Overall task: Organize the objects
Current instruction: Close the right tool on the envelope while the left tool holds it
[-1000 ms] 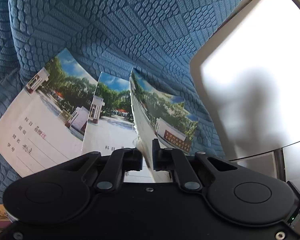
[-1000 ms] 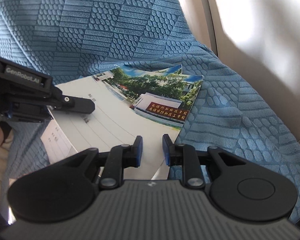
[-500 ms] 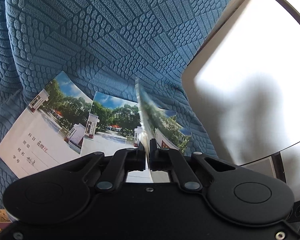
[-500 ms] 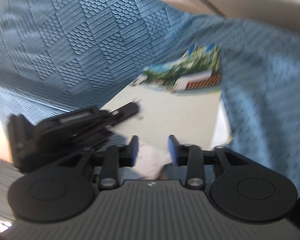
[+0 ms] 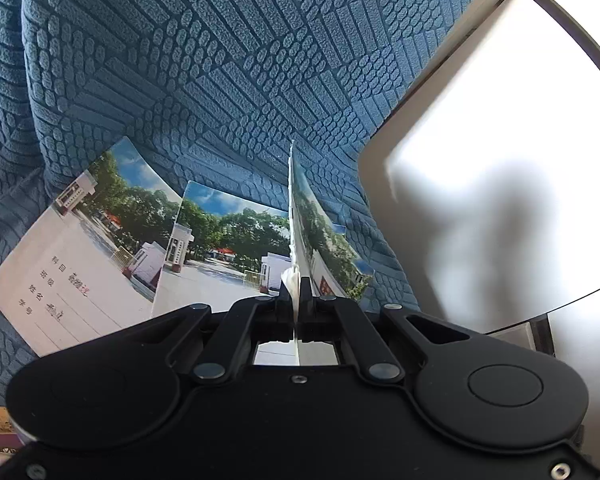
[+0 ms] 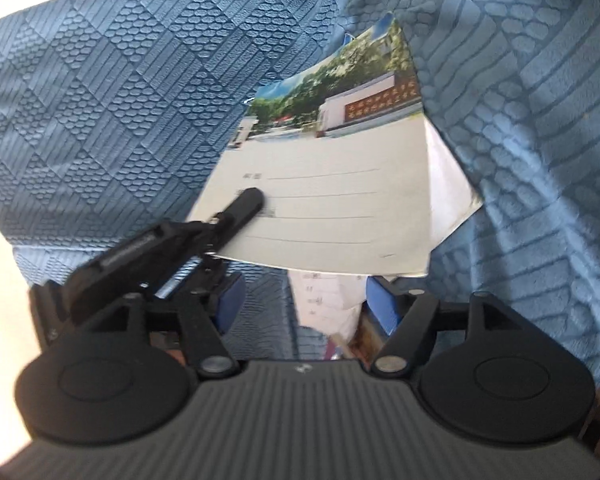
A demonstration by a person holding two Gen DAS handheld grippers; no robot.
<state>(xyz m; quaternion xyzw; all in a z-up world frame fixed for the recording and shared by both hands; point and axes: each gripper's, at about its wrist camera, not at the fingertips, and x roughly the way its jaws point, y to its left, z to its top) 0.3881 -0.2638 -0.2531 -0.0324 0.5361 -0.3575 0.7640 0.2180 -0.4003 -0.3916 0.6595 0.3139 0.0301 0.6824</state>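
Observation:
My left gripper (image 5: 298, 294) is shut on the lower edge of a notebook (image 5: 320, 240) with a photo cover, which stands edge-on in the left wrist view. Two more such notebooks lie on the blue cover: one at the left (image 5: 72, 248) and one in the middle (image 5: 220, 248). In the right wrist view the held notebook (image 6: 328, 200) hangs tilted with the left gripper (image 6: 248, 204) clamped on its left edge. My right gripper (image 6: 304, 304) sits just below it, its blue-padded jaws opening. White pages (image 6: 328, 300) show in the gap, and the pads do not press on them.
A blue textured cover (image 5: 220, 60) drapes over the whole surface and rises in folds at the right (image 6: 520, 140). A pale panel with a dark rim (image 5: 500, 140) stands at the right of the left wrist view.
The left jaws have closed fully on the notebook, which now stands edge-on. The right gripper has rolled, spread its jaws and come off the notebook's corner.

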